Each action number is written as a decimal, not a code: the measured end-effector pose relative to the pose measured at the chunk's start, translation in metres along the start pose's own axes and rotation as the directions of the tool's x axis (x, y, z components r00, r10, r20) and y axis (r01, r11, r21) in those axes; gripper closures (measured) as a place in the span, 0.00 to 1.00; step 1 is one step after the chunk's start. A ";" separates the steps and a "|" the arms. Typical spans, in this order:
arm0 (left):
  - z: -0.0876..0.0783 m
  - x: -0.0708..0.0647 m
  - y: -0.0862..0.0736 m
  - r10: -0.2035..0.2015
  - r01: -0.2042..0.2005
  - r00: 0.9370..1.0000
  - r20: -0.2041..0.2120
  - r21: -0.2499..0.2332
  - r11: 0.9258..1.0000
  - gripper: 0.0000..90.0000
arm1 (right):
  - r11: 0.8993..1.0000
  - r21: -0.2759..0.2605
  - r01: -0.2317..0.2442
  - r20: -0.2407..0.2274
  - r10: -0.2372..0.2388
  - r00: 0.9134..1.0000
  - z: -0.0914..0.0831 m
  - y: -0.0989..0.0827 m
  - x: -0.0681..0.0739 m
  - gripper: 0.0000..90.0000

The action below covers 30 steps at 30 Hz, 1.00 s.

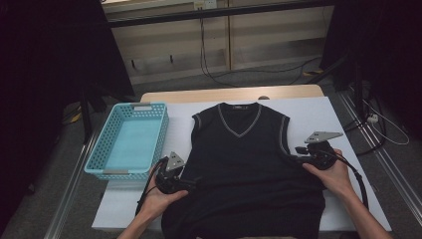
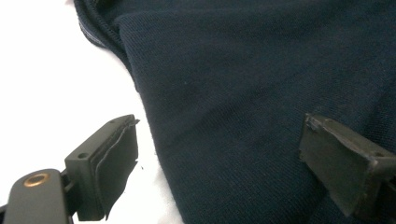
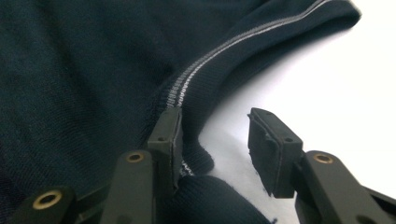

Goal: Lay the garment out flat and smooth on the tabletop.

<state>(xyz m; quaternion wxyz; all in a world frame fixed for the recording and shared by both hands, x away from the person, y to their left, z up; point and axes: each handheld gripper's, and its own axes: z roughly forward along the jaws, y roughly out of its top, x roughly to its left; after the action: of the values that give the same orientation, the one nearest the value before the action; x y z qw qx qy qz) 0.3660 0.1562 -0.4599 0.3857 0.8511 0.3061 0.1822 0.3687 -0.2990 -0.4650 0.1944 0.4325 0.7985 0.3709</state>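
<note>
**Knit vest spread flat, tongs at both side edges**

A dark sleeveless V-neck vest point(image 1: 244, 164) lay flat on the white surface point(image 1: 338, 112). It looked soft, light and floppy; its ribbed armhole edges offered the best hold. Left tongs point(image 2: 219, 158) gaped wide over its side edge. Right tongs point(image 3: 217, 144) stood partly open at the armhole trim, gripping nothing. A turquoise basket point(image 1: 99, 167) sat just left.

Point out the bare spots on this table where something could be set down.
Free: the white table strip right of the vest, the gap between the vest and the blue basket, and the strip behind the collar. Crowded: both vest sides, at the left gripper and right gripper.
</note>
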 end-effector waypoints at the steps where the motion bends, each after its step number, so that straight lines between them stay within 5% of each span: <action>1: 0.000 0.000 0.000 0.001 -0.001 1.000 -0.001 -0.001 1.000 0.14 | 1.000 0.006 -0.018 -0.020 0.019 1.000 0.003 -0.001 -0.003 0.60; 4: 0.002 0.000 0.001 0.002 -0.002 1.000 0.004 0.002 1.000 0.14 | 0.999 0.009 -0.049 -0.066 0.049 0.997 0.007 -0.002 -0.008 0.61; 9: 0.003 -0.001 0.001 0.003 -0.003 1.000 0.003 0.004 1.000 0.14 | 0.998 0.017 -0.064 -0.155 0.066 0.986 0.008 -0.002 -0.008 0.93; 13: 0.001 0.000 0.000 0.000 0.000 1.000 0.000 0.001 1.000 0.14 | 1.000 0.024 -0.005 -0.023 0.005 1.000 0.005 0.002 0.001 1.00; 16: 0.000 0.001 0.000 -0.002 0.002 1.000 -0.002 -0.001 1.000 0.14 | 1.000 0.006 -0.003 0.098 0.002 0.995 -0.002 0.003 -0.006 1.00; 22: 0.002 0.001 0.000 -0.001 0.001 1.000 -0.002 0.003 1.000 0.14 | 0.998 0.003 -0.059 0.271 0.056 0.961 -0.017 -0.003 -0.032 1.00; 24: 0.001 0.000 0.000 -0.002 0.002 1.000 -0.002 0.001 1.000 0.14 | 0.997 -0.005 -0.077 0.293 0.075 0.953 -0.019 -0.003 -0.039 1.00; 30: -0.002 0.002 -0.001 -0.011 0.011 1.000 -0.007 -0.001 1.000 0.14 | 0.995 0.074 -0.069 0.397 0.034 0.917 -0.012 -0.008 -0.049 1.00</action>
<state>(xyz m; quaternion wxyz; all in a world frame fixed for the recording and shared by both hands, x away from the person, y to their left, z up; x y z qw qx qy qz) 0.3660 0.1587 -0.4589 0.3860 0.8485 0.3120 0.1834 0.3838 -0.3472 -0.4639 0.3227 0.5273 0.7464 0.2462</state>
